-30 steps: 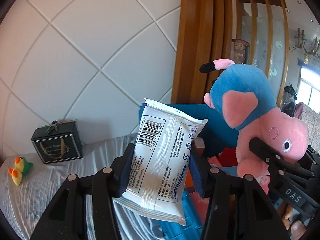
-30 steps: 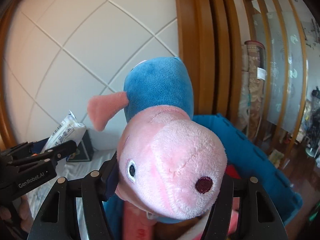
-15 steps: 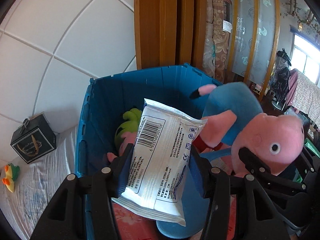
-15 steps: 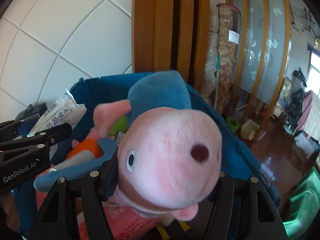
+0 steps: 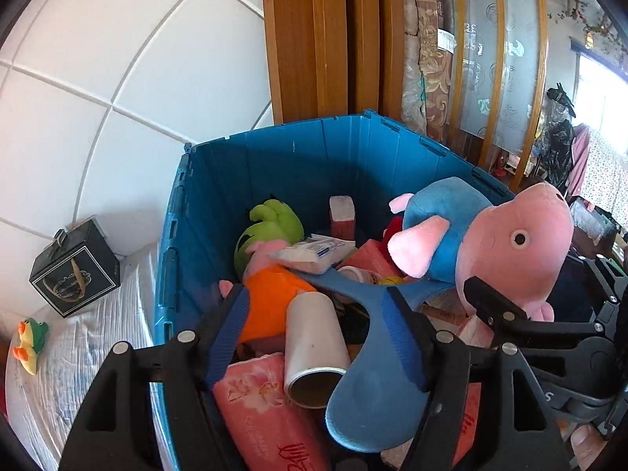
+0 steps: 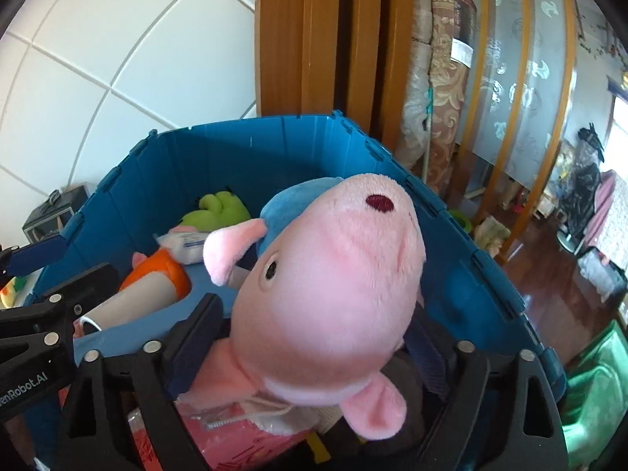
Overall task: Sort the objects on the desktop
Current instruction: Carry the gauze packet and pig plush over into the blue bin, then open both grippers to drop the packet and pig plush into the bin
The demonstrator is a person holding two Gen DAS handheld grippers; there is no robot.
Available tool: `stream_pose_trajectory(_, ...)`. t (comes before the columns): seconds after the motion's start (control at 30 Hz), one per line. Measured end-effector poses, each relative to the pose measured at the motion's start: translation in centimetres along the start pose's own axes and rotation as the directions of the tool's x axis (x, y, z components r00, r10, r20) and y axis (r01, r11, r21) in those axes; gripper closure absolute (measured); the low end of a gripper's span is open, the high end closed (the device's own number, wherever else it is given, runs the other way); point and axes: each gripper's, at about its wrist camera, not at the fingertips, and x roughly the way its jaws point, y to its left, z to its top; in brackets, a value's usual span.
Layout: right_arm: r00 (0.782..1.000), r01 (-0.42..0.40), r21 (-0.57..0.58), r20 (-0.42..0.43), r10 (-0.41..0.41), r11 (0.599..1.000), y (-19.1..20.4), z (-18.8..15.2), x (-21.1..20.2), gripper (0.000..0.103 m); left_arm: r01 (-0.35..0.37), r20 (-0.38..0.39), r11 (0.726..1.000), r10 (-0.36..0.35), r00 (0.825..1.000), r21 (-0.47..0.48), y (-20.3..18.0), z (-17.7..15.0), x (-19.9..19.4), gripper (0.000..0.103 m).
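Entry: wipes packet [image 5: 314,253], half a second ago pinched in our left gripper [image 5: 314,337], now lies mid-bin [image 5: 274,149]; fingers spread, empty. Right gripper [image 6: 314,337] pinches pig plush [image 6: 329,274] over the bin's right rim, next in.

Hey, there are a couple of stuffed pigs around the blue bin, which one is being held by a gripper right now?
The pig in the blue top, gripped by the right gripper above the blue bin. The pig in the orange top lies loose inside, untouched.
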Motion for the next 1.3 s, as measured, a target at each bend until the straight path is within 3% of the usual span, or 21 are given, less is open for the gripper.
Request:
stream_pose_trajectory(0.07, 1.0, 0.018, -0.005, 0.023, -0.018, 1.0, -0.1, 0.0, -1.0, 0.0, -0.001, 0.012, 1.0, 0.001, 1.0, 0.001, 0.1, -0.1, -0.5, 0.034)
stream_pose_trajectory(0.6, 0.996, 0.041, 0.022, 0.075, -0.042, 0.999, -0.7, -3.5, -6.9, 0.0, 0.019, 0.111, 1.0, -0.02, 0.994, 0.004, 1.1, -2.9, -5.8, 0.031)
stream_pose_trajectory(0.67, 0.996, 0.034, 0.023, 0.076, -0.036, 0.999, -0.4, -3.8, -7.3, 0.0, 0.014, 0.127, 1.0, -0.014, 0.992, 0.006, 1.4, -3.3, -6.5, 0.025)
stream_pose_trajectory(0.93, 0.993, 0.029, -0.017, 0.117, -0.027, 0.999, 2.5, -4.1, -9.1, 0.0, -0.029, 0.173, 0.998, 0.037, 0.984, -0.047, 4.3, -5.1, -8.8, 0.025)
stream_pose_trajectory(1.13, 0.984, -0.058, -0.061, 0.163, 0.067, 0.996, 6.4, -3.7, -10.4, 0.0, -0.068, 0.177, 0.991, 0.087, 0.98, -0.115, 9.1, -7.0, -10.7, 0.025)
stream_pose_trajectory(1.3, 0.963, -0.143, -0.144, 0.206, 0.171, 0.979, 12.2, -3.3, -11.8, 0.0, -0.128, 0.152, 0.976, 0.156, 0.976, -0.178, 14.6, -8.9, -12.3, 0.025)
